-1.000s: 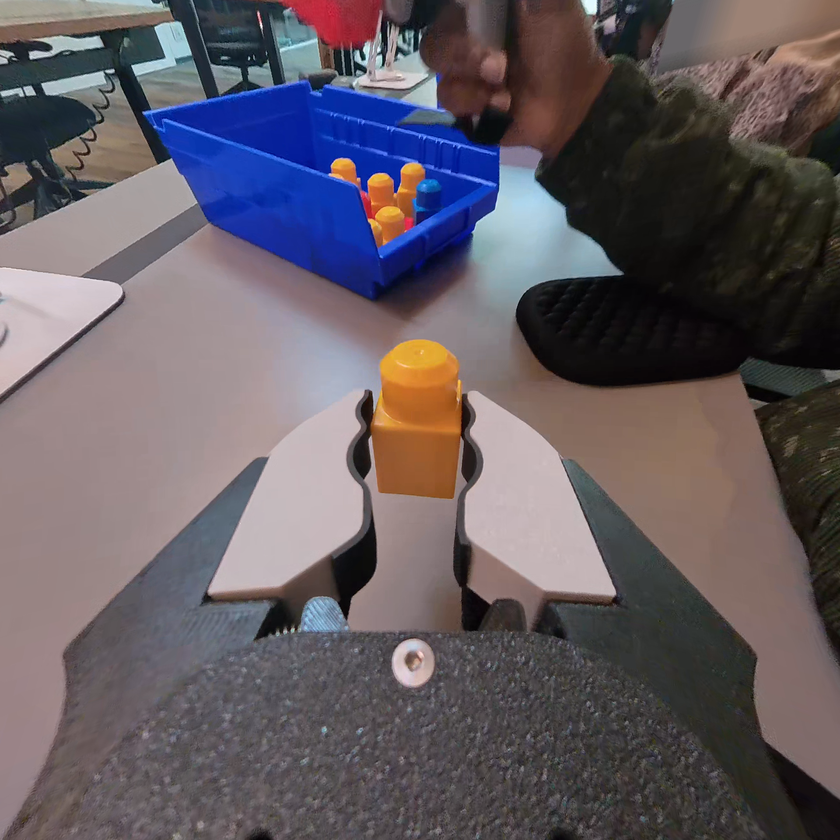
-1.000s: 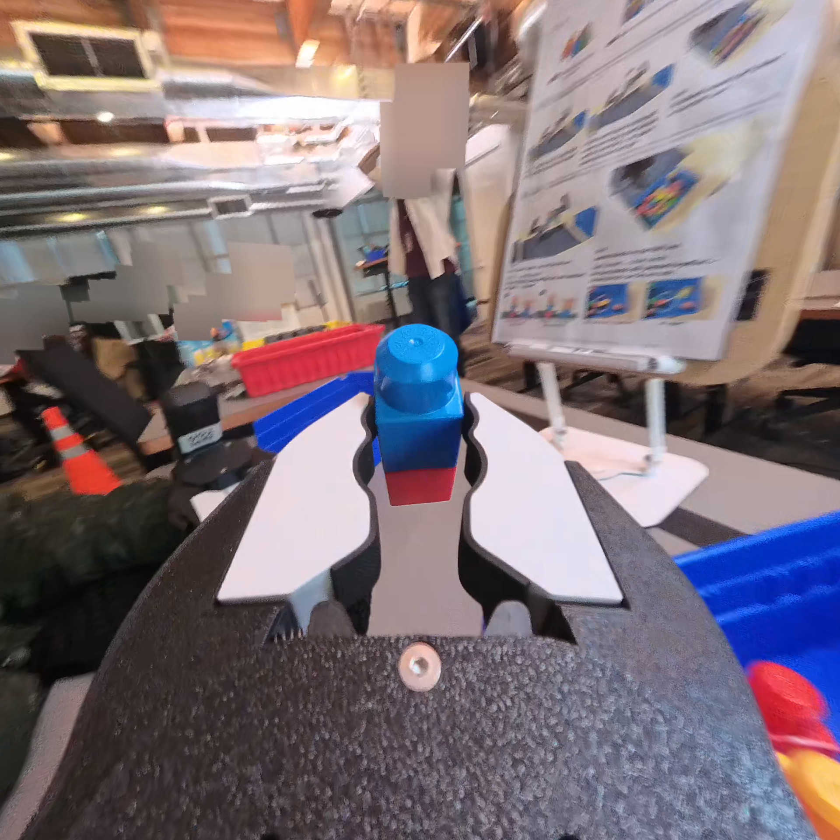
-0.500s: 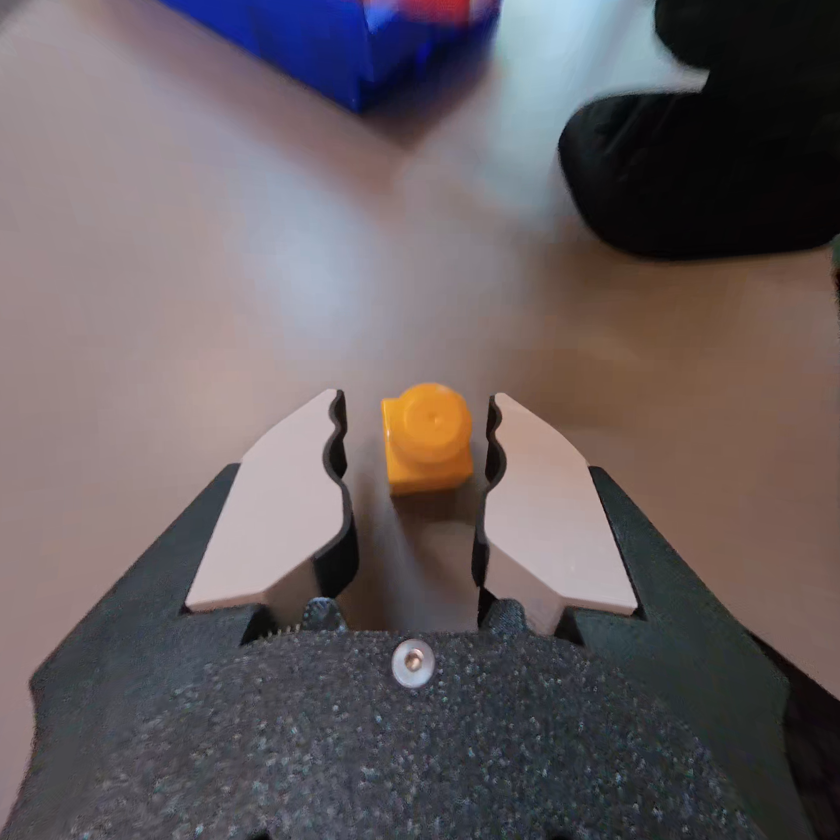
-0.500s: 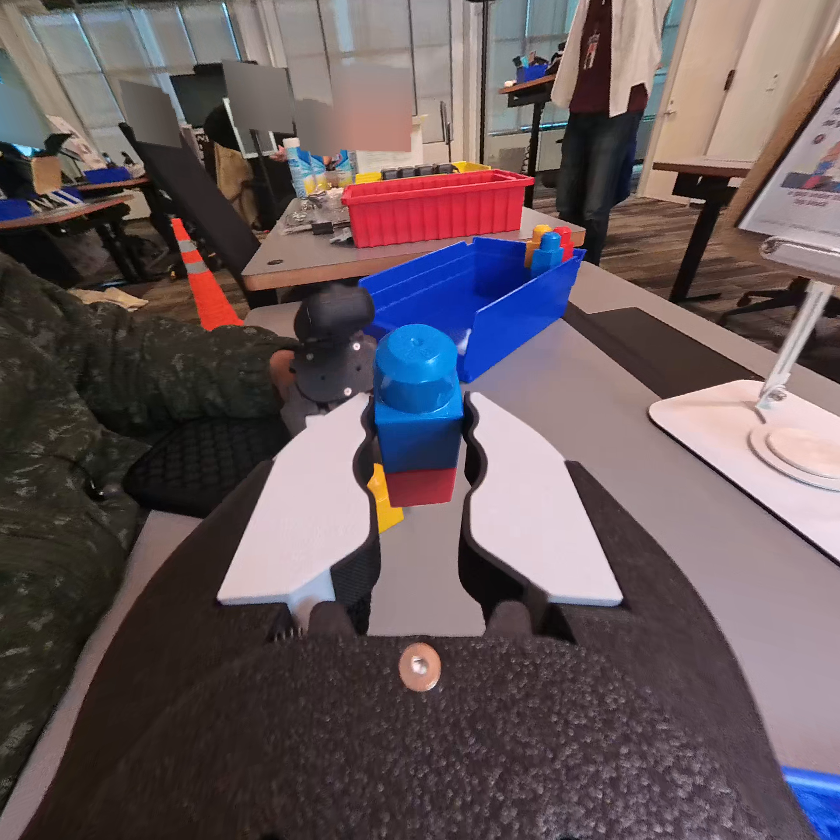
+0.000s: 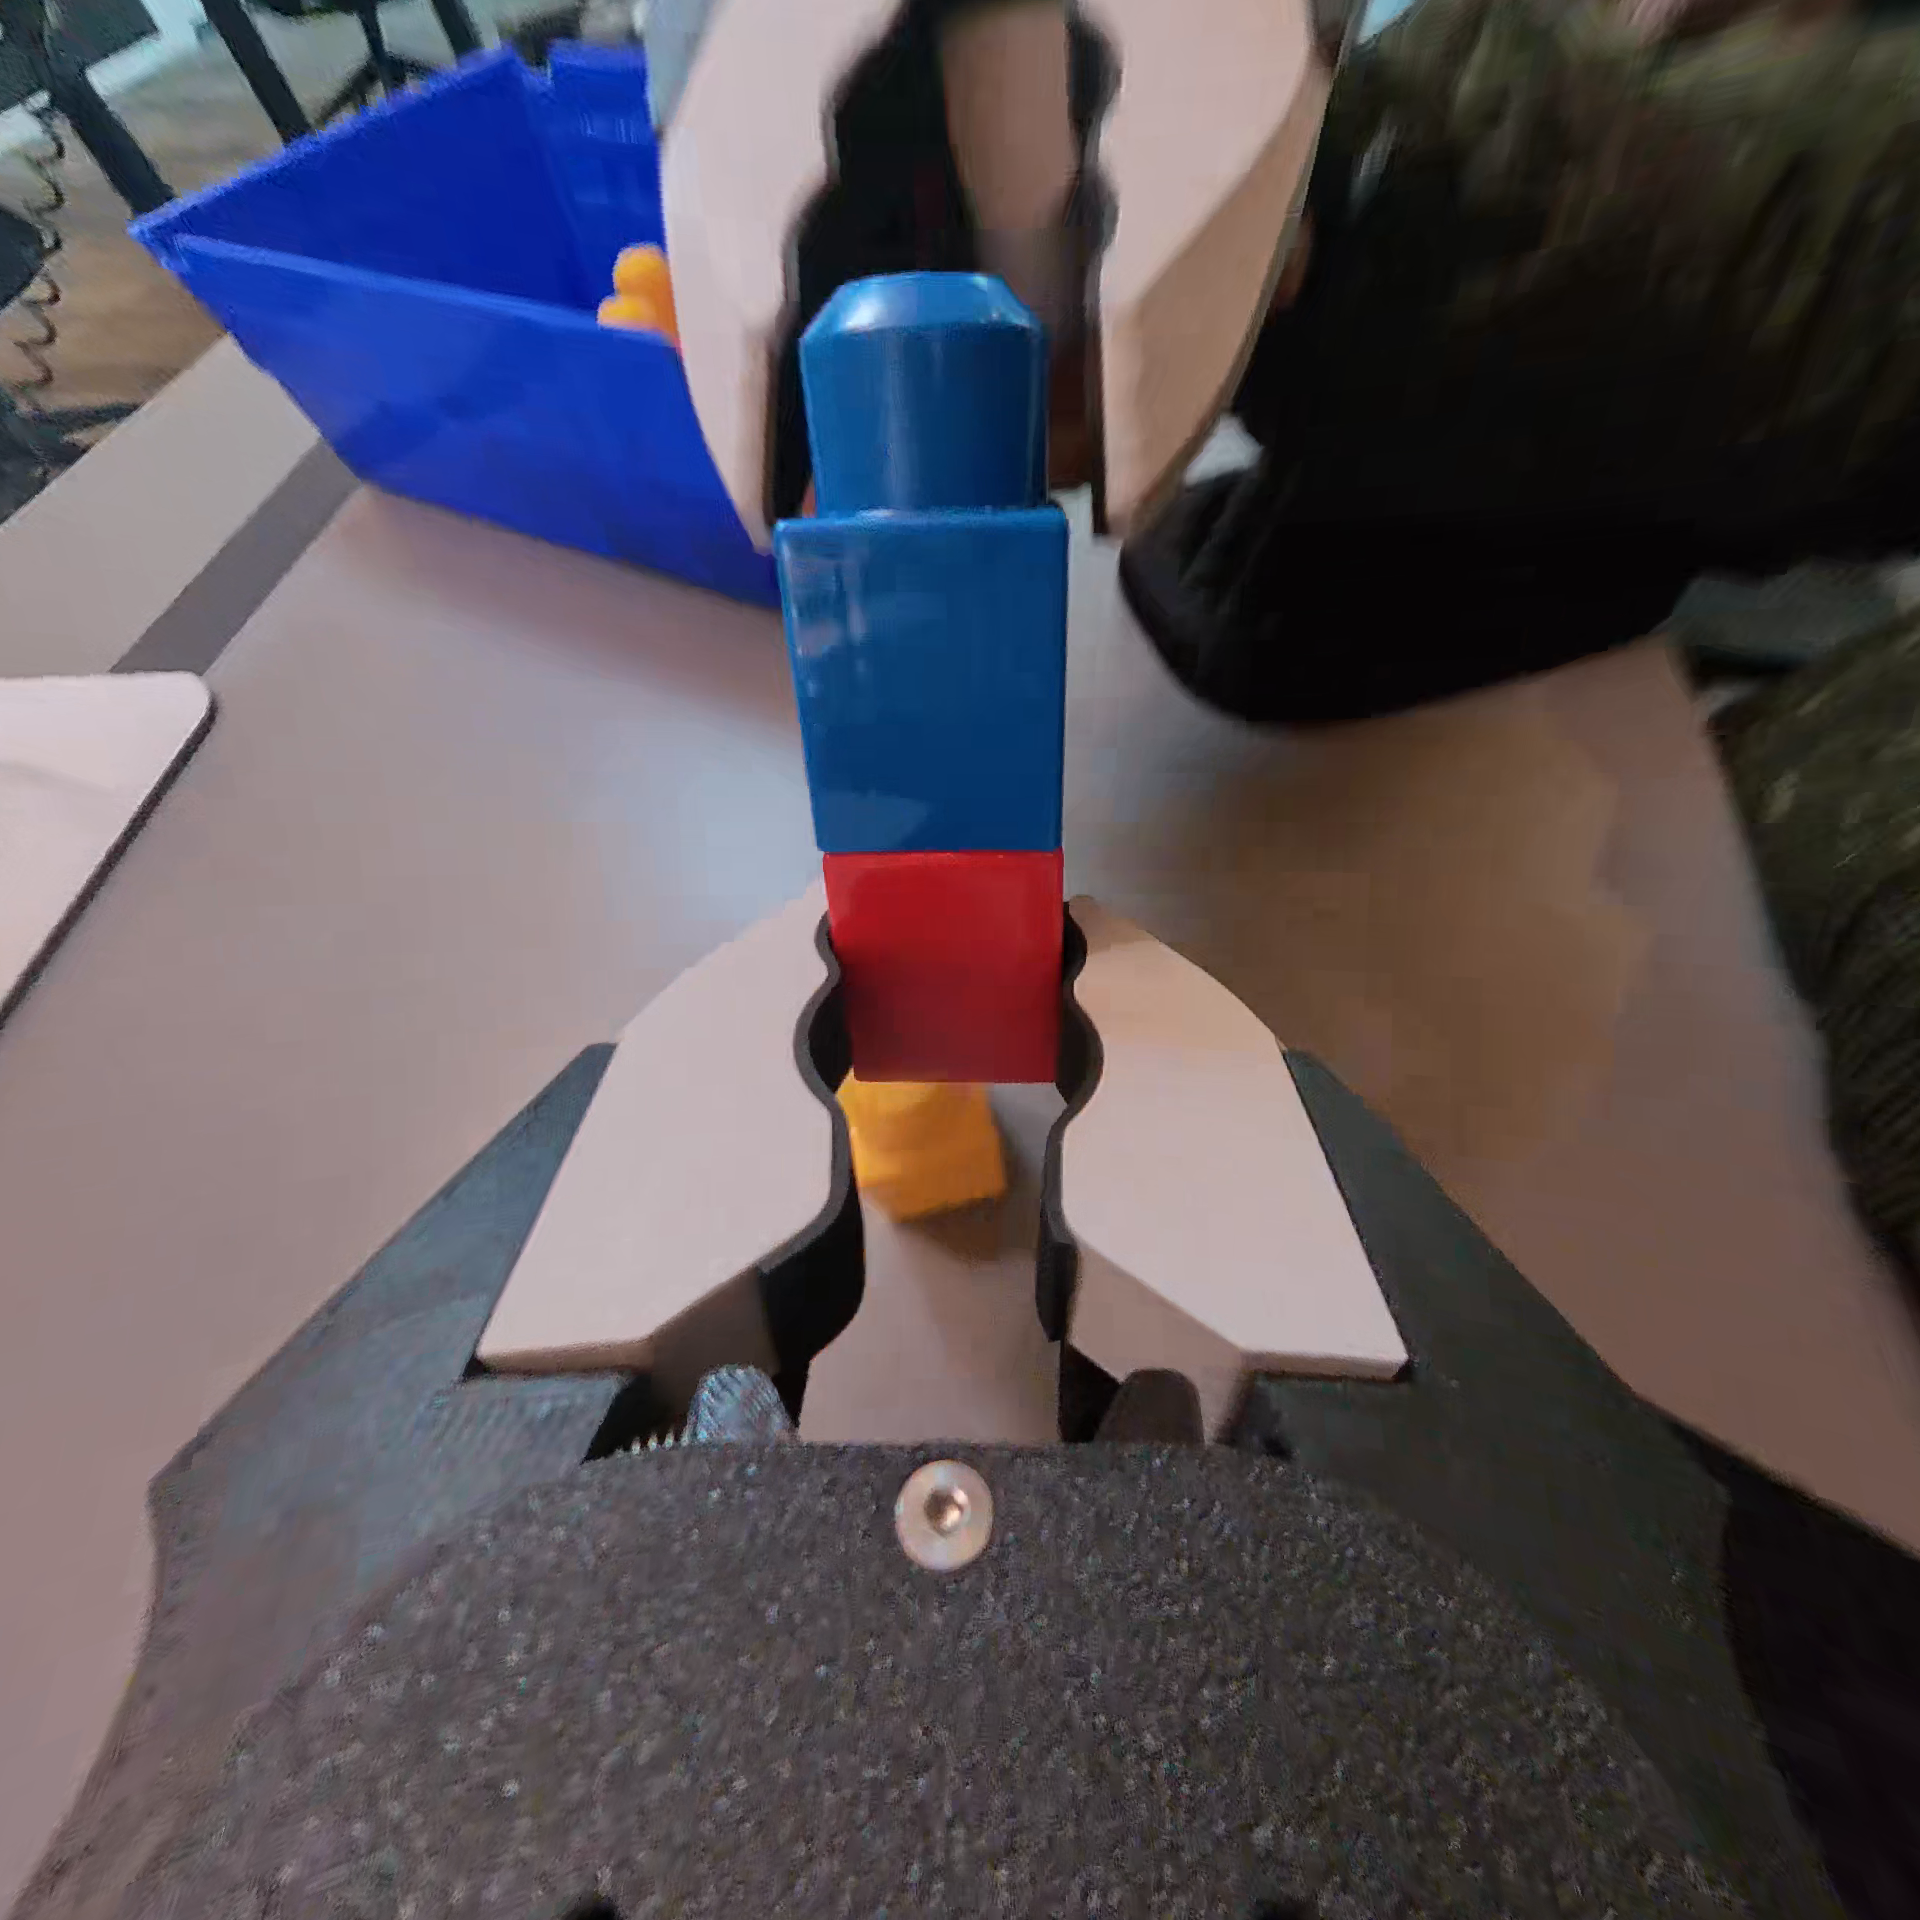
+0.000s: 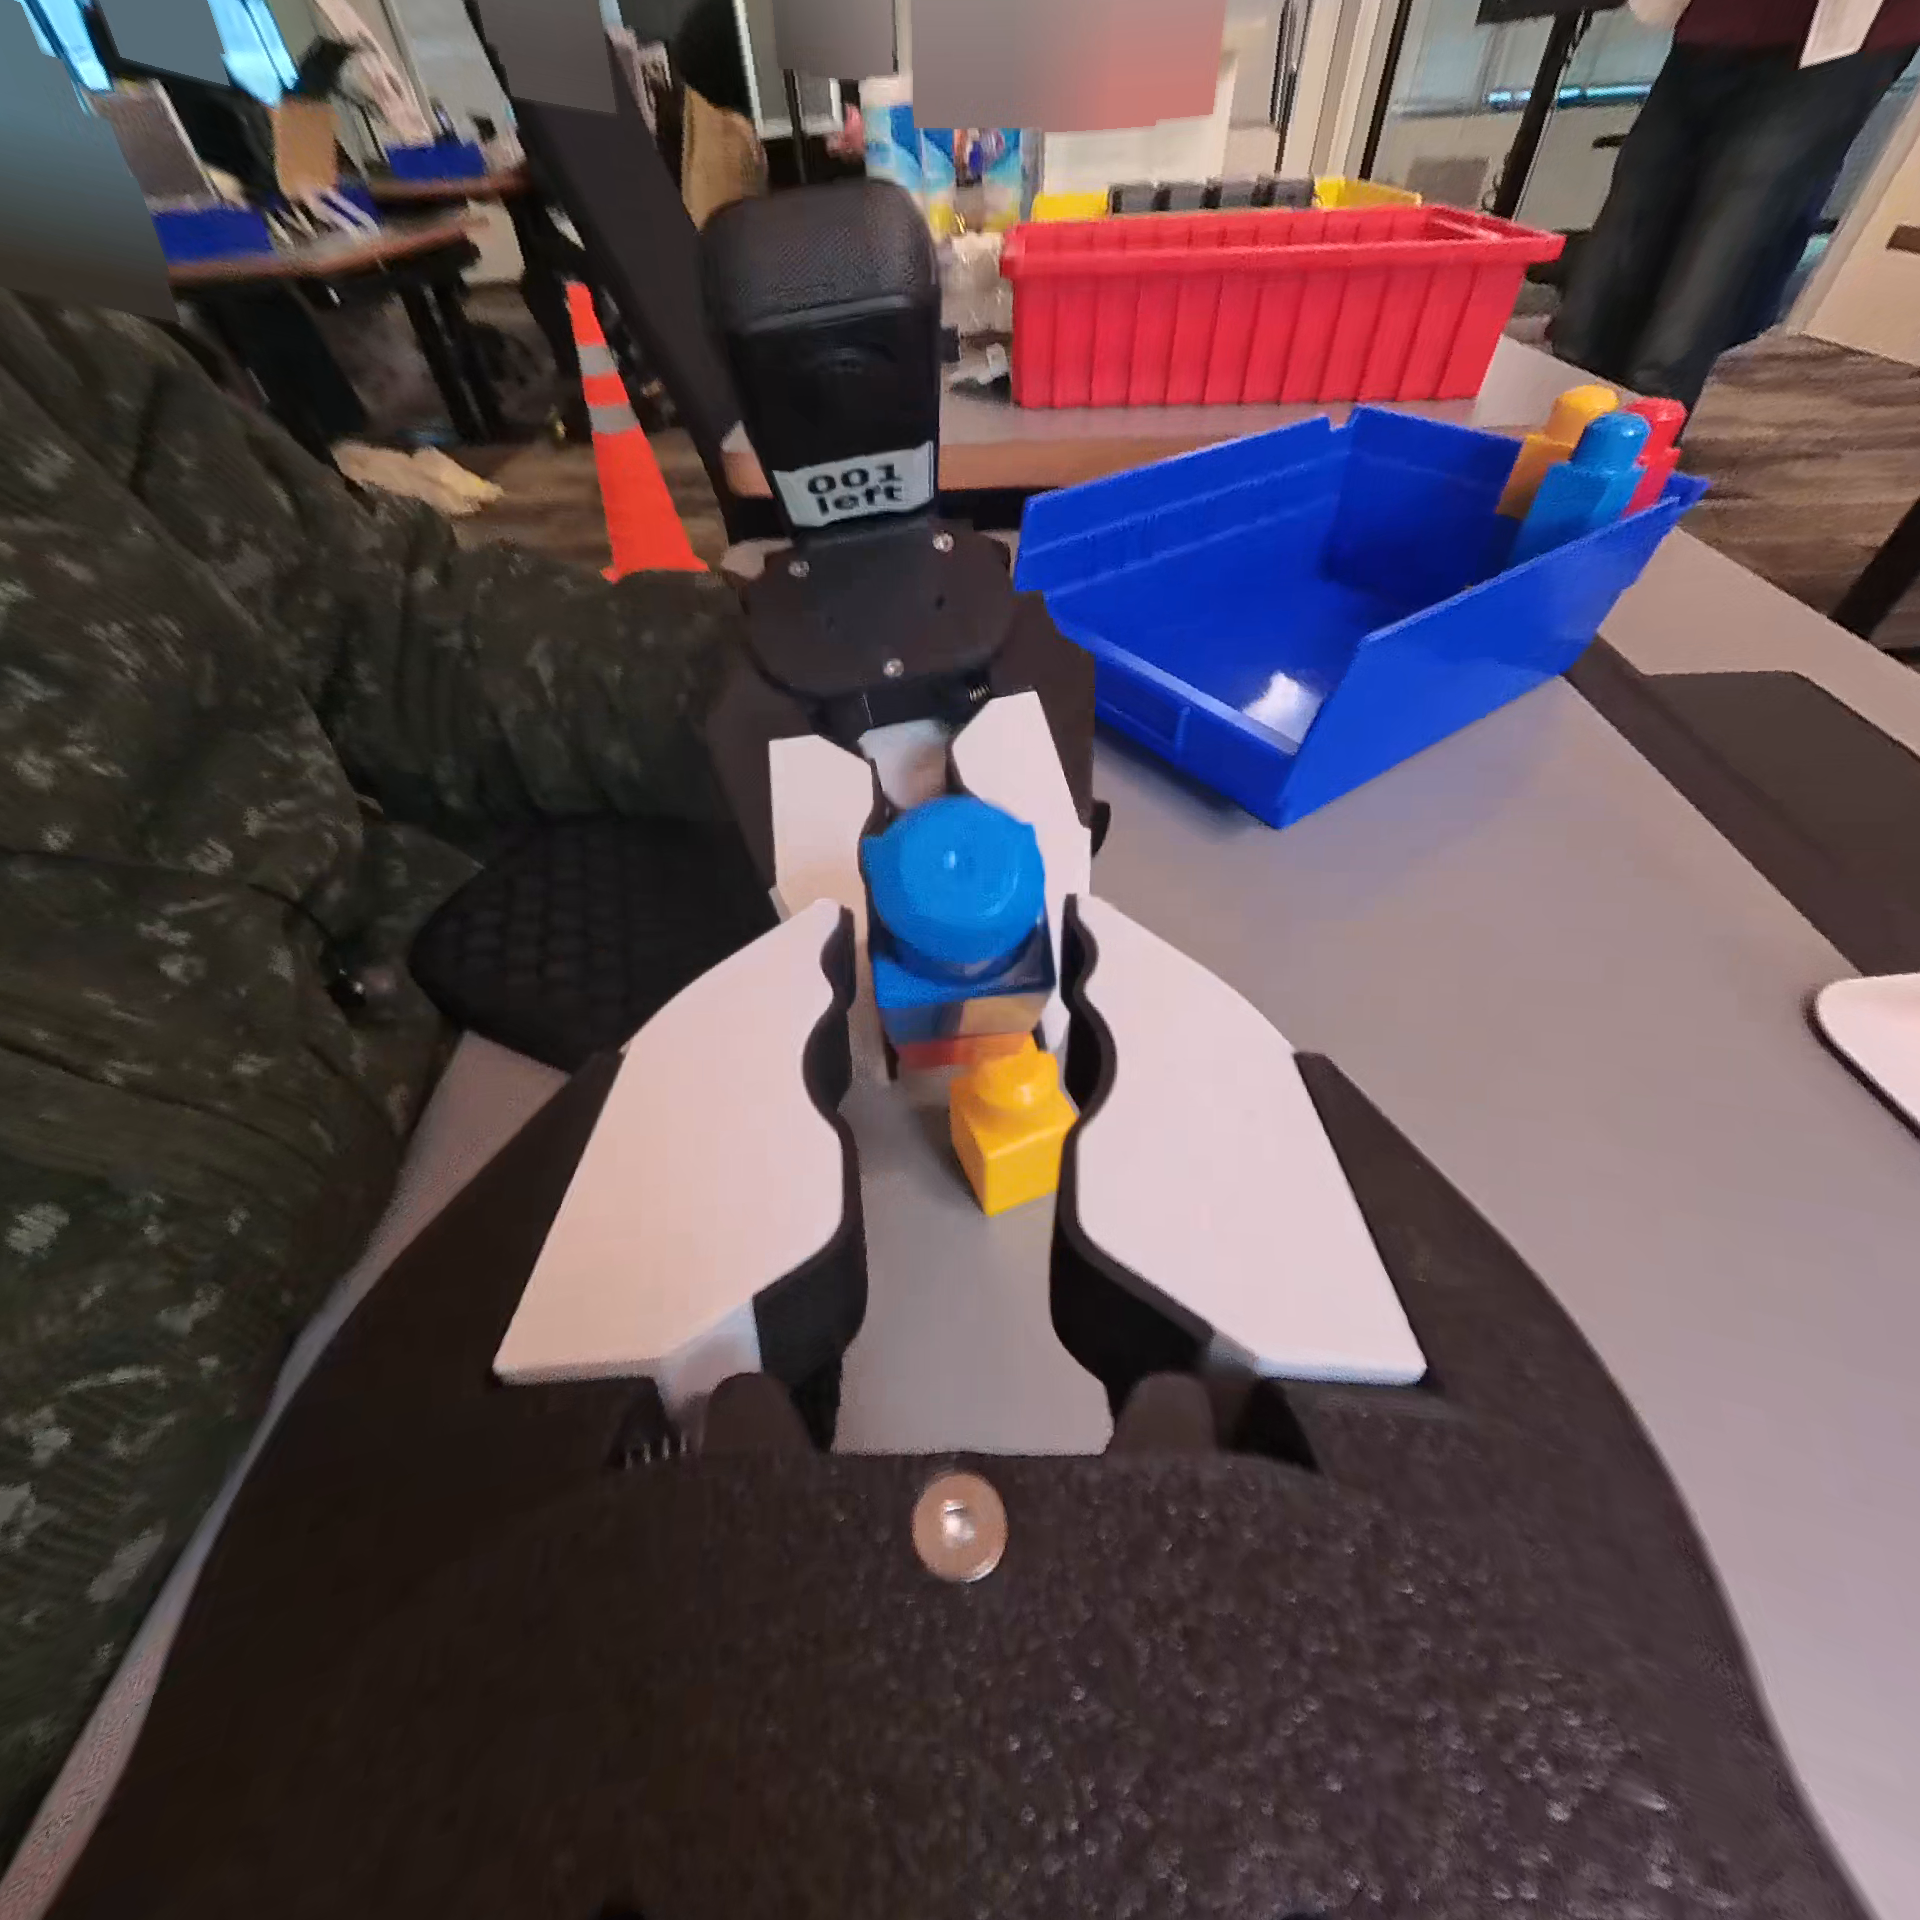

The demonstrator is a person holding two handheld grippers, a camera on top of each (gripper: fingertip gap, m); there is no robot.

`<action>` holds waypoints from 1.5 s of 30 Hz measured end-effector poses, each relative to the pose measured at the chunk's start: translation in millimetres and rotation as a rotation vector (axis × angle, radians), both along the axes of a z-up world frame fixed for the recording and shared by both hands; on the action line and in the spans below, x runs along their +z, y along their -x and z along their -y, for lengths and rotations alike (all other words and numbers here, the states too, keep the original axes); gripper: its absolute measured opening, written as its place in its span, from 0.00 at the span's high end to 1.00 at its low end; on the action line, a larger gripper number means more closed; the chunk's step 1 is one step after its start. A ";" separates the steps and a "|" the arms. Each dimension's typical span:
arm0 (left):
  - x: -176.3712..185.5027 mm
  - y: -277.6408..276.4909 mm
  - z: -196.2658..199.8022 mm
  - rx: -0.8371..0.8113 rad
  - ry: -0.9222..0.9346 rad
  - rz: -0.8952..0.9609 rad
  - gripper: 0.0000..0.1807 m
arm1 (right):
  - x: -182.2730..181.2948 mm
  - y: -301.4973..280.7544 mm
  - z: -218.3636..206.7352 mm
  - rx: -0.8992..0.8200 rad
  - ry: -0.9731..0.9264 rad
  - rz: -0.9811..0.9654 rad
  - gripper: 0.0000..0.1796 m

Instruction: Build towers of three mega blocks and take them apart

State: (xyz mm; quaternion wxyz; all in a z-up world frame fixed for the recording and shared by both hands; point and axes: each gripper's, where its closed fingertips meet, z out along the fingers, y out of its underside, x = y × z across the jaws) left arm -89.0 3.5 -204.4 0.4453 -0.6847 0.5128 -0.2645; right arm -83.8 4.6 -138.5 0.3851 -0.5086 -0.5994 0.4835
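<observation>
A blue block (image 5: 925, 675) sits pressed onto a red block (image 5: 945, 966). My left gripper (image 5: 948, 935) is shut on the red block and holds the pair just above the table. An orange block (image 5: 925, 1153) stands on the table under and slightly beside them, its stud showing in the right wrist view (image 6: 1013, 1132). My right gripper (image 6: 951, 925) is open, its fingers (image 5: 717, 312) slightly apart on either side of the blue block (image 6: 956, 914) from above. The left gripper (image 6: 925, 779) faces it from beyond the blocks.
A blue bin (image 6: 1403, 665) with several blocks at its far end stands on the grey table (image 6: 1455, 1039), right of the grippers. A black pad (image 6: 582, 935) and a camouflage sleeve (image 6: 208, 727) lie left. A white stand base (image 5: 73, 769) sits at the table's side. One gripper's finger ends stand about 6 centimetres off the other's.
The left gripper left the orange block on the table and closed on the red block. The right gripper brought the blue-red pair down over the orange block and opened.
</observation>
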 end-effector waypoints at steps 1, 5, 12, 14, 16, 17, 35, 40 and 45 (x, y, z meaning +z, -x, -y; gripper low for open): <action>-5.4 4.1 -1.2 0.007 -0.016 -0.053 0.80 | -0.4 -2.9 -1.5 -0.008 -0.029 0.023 0.79; -15.8 7.4 1.4 -0.005 -0.022 -0.145 0.80 | -12.6 -8.8 -1.0 -0.017 -0.127 0.141 0.78; -20.8 9.8 7.3 -0.032 -0.015 -0.194 0.80 | -27.0 -5.4 7.8 0.010 -0.196 0.221 0.83; -15.0 9.6 7.8 -0.039 -0.022 -0.163 0.80 | -23.2 -5.9 8.7 0.005 -0.205 0.220 0.83; -0.5 9.0 9.9 -0.047 -0.024 -0.094 0.80 | -13.0 -7.6 9.5 0.004 -0.190 0.181 0.83; 8.4 8.8 11.1 -0.050 -0.028 -0.055 0.80 | -6.4 -8.9 9.8 0.005 -0.181 0.154 0.83; 36.5 53.7 -23.4 0.161 -0.113 0.099 0.80 | 78.9 -187.2 -191.2 -0.958 -0.248 0.189 0.83; 35.6 52.0 -24.6 0.168 -0.127 0.090 0.80 | 11.1 -248.2 -251.8 -1.095 -0.173 0.660 0.82; 29.4 51.6 -27.0 0.176 -0.129 0.071 0.80 | -32.4 -278.9 -273.1 -1.151 -0.043 0.908 0.82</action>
